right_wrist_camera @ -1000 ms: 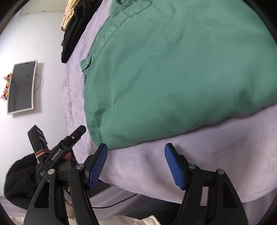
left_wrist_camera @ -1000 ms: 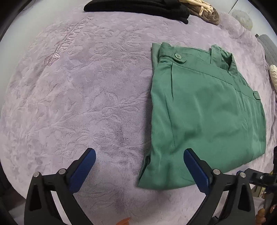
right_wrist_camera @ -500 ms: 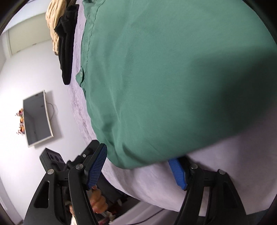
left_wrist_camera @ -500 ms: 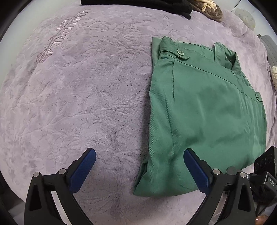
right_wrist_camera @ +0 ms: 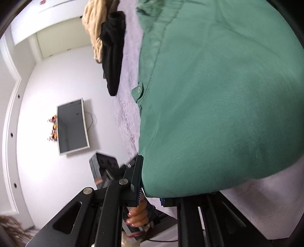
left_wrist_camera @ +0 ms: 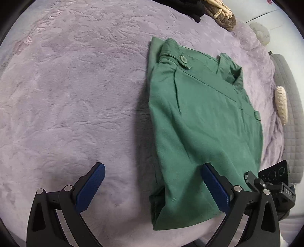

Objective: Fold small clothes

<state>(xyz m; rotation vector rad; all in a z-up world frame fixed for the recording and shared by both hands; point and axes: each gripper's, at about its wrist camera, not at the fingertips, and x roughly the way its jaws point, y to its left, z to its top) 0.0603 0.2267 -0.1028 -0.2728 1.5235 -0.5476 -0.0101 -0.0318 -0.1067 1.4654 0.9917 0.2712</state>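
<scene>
Folded green shorts (left_wrist_camera: 199, 129) with buttoned tabs lie on a lilac embossed blanket (left_wrist_camera: 76, 95). My left gripper (left_wrist_camera: 152, 182) is open, its blue pads astride the near left corner of the shorts, just above the cloth. In the right wrist view the shorts (right_wrist_camera: 218, 95) fill the frame. My right gripper (right_wrist_camera: 152, 191) has closed onto their near edge, which sits between the fingers; the right finger is mostly hidden under the cloth. The right gripper's body also shows at the shorts' right corner in the left wrist view (left_wrist_camera: 273, 182).
A pile of black and beige clothes (left_wrist_camera: 209, 9) lies at the far edge of the blanket, also seen in the right wrist view (right_wrist_camera: 106, 41). A grey quilted cushion (left_wrist_camera: 290, 114) and a beige knitted item (left_wrist_camera: 281, 104) lie at the right. A wall screen (right_wrist_camera: 73, 126) hangs beyond.
The right gripper slid onto the near edge of the shorts and closed on it. The left gripper moved forward and right, nearer the shorts' corner, still open.
</scene>
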